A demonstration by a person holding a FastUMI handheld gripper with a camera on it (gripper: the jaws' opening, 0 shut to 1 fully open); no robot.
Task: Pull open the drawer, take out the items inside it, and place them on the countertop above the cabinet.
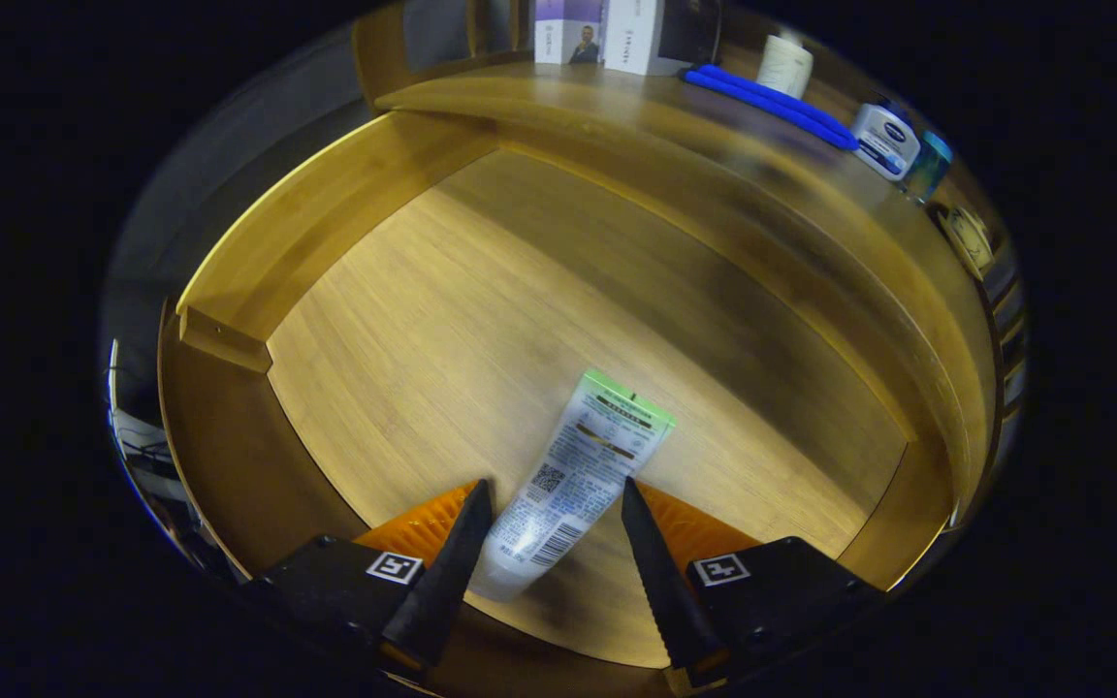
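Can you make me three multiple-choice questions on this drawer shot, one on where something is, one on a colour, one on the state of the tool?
1. Where does the tube lie?
A. On the countertop beside the boxes
B. On the drawer floor, between the tool's fingers
C. On the floor outside the cabinet

2. What colour is the long folded item on the countertop?
A. Blue
B. Red
C. Yellow

3. What state is the tool in?
A. Shut tight on the tube
B. Open, with the tube between its fingers
C. Shut on the drawer's front edge

Answers:
1. B, since the tube rests on the wooden floor of the drawer with a finger on each side of it.
2. A, as the folded item near the white roll is plainly blue.
3. B, because the right finger stands apart from the tube, so the fingers do not both press on it.
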